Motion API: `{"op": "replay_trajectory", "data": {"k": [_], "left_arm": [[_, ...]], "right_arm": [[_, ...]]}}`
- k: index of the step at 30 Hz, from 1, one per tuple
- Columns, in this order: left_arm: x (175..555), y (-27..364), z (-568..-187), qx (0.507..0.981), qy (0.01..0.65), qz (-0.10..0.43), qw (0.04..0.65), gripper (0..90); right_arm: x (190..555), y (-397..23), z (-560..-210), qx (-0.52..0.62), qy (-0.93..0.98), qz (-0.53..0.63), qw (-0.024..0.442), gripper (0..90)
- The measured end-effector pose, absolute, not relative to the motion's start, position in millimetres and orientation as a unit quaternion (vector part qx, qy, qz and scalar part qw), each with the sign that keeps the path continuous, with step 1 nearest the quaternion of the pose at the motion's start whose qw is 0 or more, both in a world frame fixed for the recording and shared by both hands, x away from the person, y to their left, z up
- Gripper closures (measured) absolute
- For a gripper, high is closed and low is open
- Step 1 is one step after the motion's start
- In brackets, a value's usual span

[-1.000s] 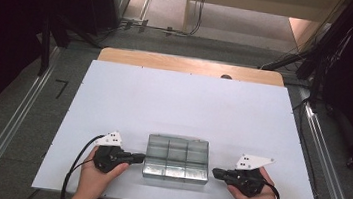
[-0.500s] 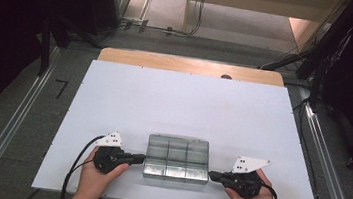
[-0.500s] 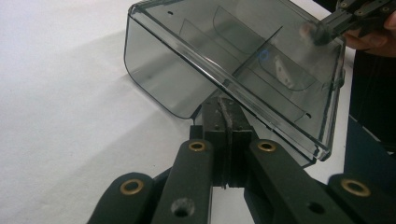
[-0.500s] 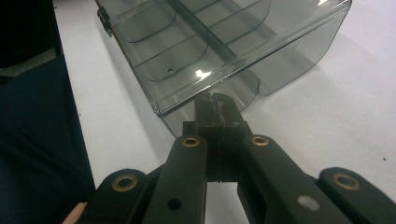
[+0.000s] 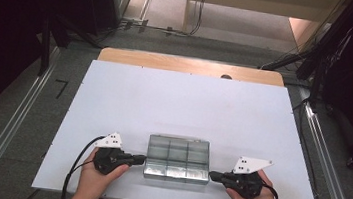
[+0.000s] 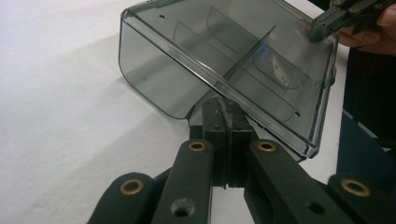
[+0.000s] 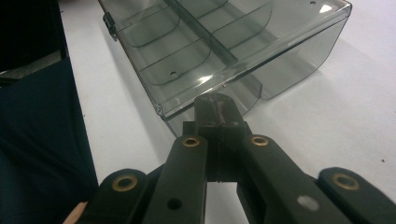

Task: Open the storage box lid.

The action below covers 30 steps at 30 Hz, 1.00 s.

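Box: clear smoky-grey plastic compartment box (image 5: 178,158) near edge of white table (image 5: 189,106), centre | Left gripper (image 5: 140,159): jaws closed, tips at box's left end | Right gripper (image 5: 213,175): jaws closed, tips at right end | Left gripper view: lid edge above jaw tips (image 6: 223,109), inner dividers visible | Right gripper view: hinge clip on near side (image 7: 108,21)

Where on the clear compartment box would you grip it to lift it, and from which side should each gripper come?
Probably at its two short ends: the clear compartment box is wide and flat, and the left gripper and right gripper already meet those ends, shut, one from each side.
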State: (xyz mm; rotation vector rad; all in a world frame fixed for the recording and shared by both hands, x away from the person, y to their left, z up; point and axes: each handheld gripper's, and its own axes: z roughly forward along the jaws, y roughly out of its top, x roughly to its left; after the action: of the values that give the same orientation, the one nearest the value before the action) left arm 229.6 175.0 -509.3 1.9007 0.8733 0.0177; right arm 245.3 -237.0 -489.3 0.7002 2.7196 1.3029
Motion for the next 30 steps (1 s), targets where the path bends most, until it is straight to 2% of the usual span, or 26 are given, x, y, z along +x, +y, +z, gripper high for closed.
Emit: {"op": "replay_trajectory", "data": {"k": [11,30], "left_arm": [[229,176,-507,0.785,0.352,0.006,0.509,89.5],[224,172,-500,0.781,0.334,0.033,0.527,89.6]], "right_arm": [[244,-236,-487,0.218,0.875,0.431,0.024,88.1],[241,-241,-471,0.228,0.848,0.476,0.046,88.1]]}}
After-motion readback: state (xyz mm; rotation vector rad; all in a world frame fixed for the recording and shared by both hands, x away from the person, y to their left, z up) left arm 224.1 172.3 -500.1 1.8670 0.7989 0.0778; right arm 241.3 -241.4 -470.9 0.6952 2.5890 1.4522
